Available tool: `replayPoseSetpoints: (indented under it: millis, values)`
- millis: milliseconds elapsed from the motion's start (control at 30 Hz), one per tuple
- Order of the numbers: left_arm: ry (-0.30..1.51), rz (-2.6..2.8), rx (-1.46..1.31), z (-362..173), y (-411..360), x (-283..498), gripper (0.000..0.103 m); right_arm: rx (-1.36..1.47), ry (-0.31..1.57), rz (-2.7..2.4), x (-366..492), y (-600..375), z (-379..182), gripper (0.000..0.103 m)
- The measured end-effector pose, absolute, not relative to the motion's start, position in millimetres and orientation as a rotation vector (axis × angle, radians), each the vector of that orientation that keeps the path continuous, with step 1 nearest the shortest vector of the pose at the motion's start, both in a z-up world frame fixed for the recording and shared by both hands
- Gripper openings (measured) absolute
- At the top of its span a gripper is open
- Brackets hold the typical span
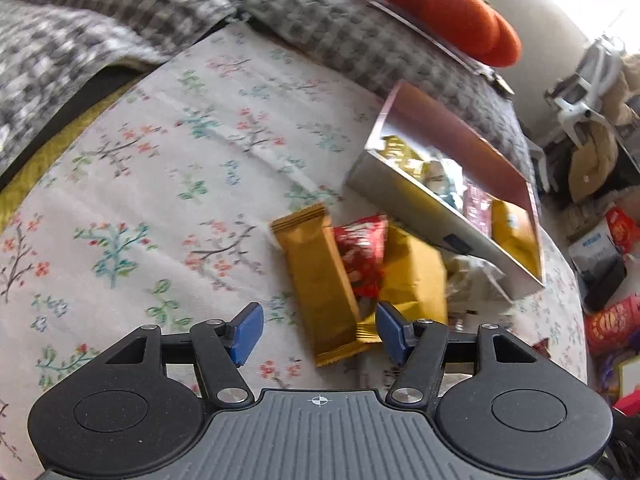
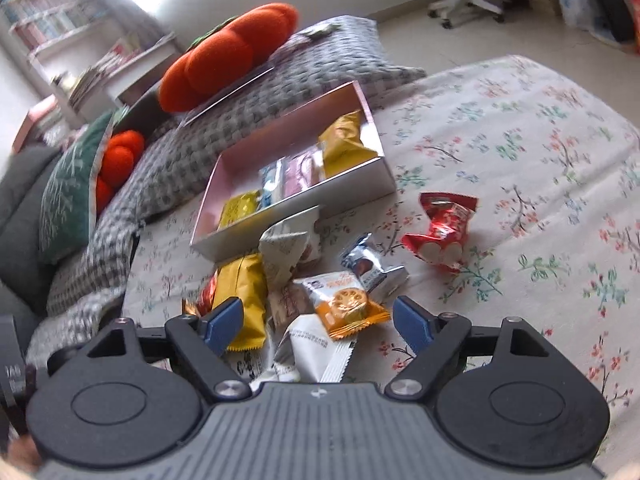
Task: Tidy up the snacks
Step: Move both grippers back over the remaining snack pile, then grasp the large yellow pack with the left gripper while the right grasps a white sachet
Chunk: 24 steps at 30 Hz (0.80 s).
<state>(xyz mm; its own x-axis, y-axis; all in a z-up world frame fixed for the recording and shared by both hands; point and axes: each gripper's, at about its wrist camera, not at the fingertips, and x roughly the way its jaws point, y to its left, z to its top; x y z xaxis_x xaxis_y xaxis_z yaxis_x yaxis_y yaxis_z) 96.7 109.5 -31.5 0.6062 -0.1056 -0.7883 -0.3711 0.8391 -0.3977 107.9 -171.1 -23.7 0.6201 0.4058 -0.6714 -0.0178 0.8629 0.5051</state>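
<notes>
From the left wrist, the left tool [image 1: 320, 330] hangs open over a flowered bedspread [image 1: 160, 160], its blue pads either side of the near end of a long gold bar wrapper [image 1: 320, 280] without pressing it; closing squarely across that bar should lift it clear of the red packet [image 1: 360, 252] against it. From the right wrist, the right tool [image 2: 318, 320] is open and empty above the loose pile, an orange biscuit packet [image 2: 346, 304] between its pads, and the part-filled pink box [image 2: 288, 152] lies just beyond. Overlapping wrappers could drag along, while checked pillows [image 2: 240, 120] and orange cushions [image 2: 228, 56] crowd the box's far side.

Bare floral cloth [image 1: 160, 184] left, snack pile [image 2: 304, 288] crowding box [image 2: 320, 208] front
</notes>
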Motion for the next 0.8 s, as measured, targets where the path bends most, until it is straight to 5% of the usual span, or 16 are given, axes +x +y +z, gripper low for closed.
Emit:
replayPoseSetpoints:
  millis: [500, 800]
  values:
    - [0.932, 0.052, -0.326, -19.2, 51.1, 142.1, 0.078, 0.676, 0.995, 0.219, 101.7, -189.8, -49.7, 0.076]
    - [0.98, 0.05, -0.186, -35.3, 30.7, 158.4, 0.074, 0.703, 1.031, 0.231, 105.5, -176.4, -58.1, 0.076]
